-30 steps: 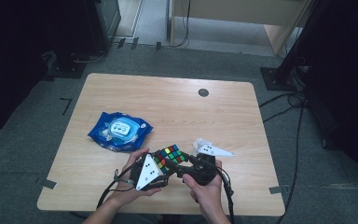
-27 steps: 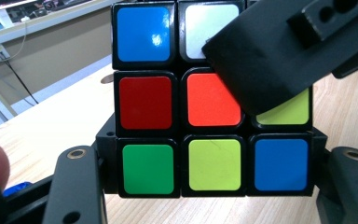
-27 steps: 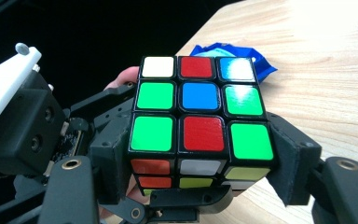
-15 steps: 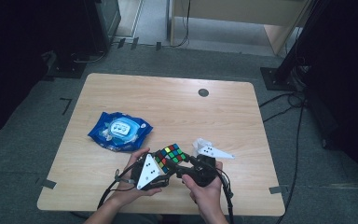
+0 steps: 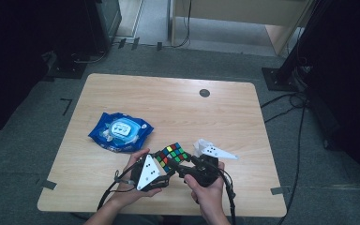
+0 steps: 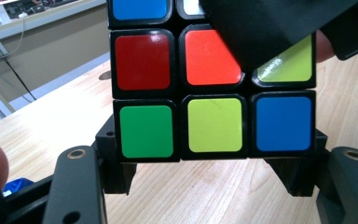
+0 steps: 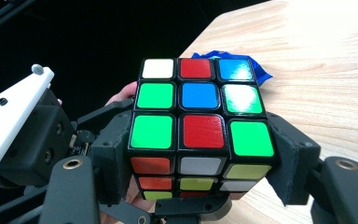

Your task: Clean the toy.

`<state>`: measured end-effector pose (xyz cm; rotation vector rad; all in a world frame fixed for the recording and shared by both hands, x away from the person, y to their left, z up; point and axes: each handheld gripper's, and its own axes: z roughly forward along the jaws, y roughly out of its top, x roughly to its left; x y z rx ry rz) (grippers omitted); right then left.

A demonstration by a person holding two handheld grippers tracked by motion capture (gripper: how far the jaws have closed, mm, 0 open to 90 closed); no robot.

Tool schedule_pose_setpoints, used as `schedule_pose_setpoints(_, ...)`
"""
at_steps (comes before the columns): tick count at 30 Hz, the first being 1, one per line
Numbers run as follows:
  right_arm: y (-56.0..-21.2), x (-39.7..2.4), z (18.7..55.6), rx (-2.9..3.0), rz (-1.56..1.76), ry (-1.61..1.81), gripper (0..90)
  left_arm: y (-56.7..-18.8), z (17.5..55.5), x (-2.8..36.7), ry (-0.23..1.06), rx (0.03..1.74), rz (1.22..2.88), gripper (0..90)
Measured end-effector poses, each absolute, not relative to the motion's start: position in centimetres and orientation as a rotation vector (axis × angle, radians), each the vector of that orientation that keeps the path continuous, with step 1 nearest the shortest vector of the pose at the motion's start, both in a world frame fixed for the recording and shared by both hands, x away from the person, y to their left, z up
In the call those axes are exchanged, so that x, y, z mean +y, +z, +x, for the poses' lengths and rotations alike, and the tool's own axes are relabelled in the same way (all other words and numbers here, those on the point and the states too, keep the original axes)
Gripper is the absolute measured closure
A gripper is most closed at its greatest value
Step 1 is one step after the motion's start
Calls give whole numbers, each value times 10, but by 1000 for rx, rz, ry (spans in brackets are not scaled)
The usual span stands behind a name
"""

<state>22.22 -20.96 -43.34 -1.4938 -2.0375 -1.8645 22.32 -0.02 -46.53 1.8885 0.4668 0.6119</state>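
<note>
Currently I have both grippers closed on the same thing, a black-framed puzzle cube with coloured square stickers, held just above the near edge of the pale wooden table, between the two hands. My left gripper, with its grey three-cornered plate on top, comes in from the left; in the left gripper view its two black jaws press the cube's bottom layer from either side, the green, yellow-green and blue stickers of that row sitting right between the pads. A black part of the other gripper overlaps the cube's upper right corner there. My right gripper comes in from the right; in the right gripper view its jaws clamp the nearest layer of the cube, pads flat against the left and right faces, with a green, red, green row facing up between them. The left gripper's body and white-looking plate show at the left of that view, touching the cube's far side. Neither pair of jaws is free: both grip the cube. A blue plastic packet of wipes with a pale lid lies on the table, left of the cube and apart from it. A small dark round disc sits on the far part of the tabletop, well apart from the hands.
</note>
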Motion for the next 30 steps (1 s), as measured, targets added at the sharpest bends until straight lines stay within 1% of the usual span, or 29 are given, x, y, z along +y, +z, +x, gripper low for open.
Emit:
schedule_pose_setpoints(5,-438,-207,222,-2012,-1516,-1875,338,-464,224,-1,624,502,1873,340)
schedule_pose_setpoints(10,-443,-203,222,-1979,-1525,-1860,342,-464,224,-1,608,516,1862,341)
schedule_pose_setpoints(14,-440,-203,218,-2004,-1535,-1866,346,-464,224,0,594,497,1856,339)
schedule_pose_setpoints(20,-437,-208,223,-2004,-1493,-1834,346,-465,224,4,600,429,1855,325)
schedule_pose_setpoints(25,-427,-223,228,-2018,-1482,-1831,347,-467,223,8,616,376,1881,307)
schedule_pose_setpoints(30,-425,-232,233,-2046,-1457,-1753,346,-465,225,12,668,366,1892,310)
